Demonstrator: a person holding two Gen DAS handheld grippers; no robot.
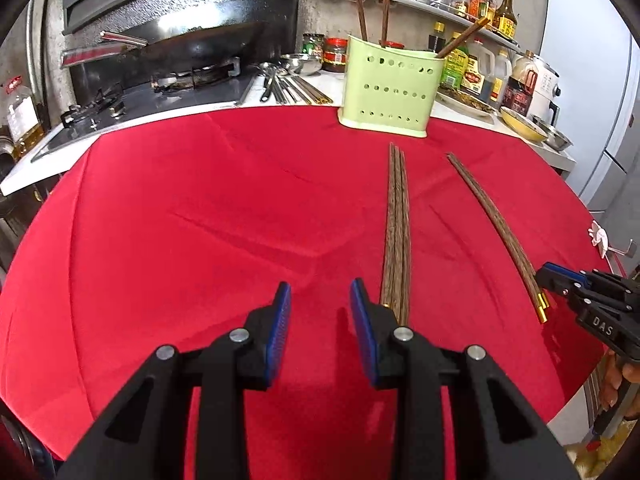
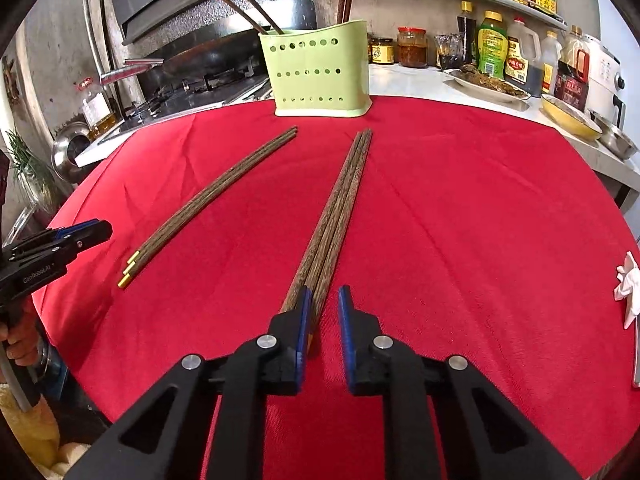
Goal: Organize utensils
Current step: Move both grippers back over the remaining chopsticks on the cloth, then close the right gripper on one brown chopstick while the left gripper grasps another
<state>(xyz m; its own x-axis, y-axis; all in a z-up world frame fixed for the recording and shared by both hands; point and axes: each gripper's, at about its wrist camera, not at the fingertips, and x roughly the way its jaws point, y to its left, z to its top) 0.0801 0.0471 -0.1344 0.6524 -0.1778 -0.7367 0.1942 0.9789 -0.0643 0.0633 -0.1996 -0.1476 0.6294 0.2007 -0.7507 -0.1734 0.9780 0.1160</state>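
Observation:
Two bundles of dark wooden chopsticks with gold ends lie on the red cloth. The left bundle runs toward me, and its near end passes behind the right finger of my left gripper. That gripper is open with only cloth between its pads. The right bundle has its near ends between the jaws of my right gripper. It lies against the left pad, and a narrow gap shows at the right pad. A green perforated holder at the far edge holds several upright chopsticks.
Behind the cloth runs a white counter with a wok on the stove, metal utensils, sauce bottles, jars and dishes. A crumpled white tissue lies at the cloth's right edge. A hand holds my left gripper.

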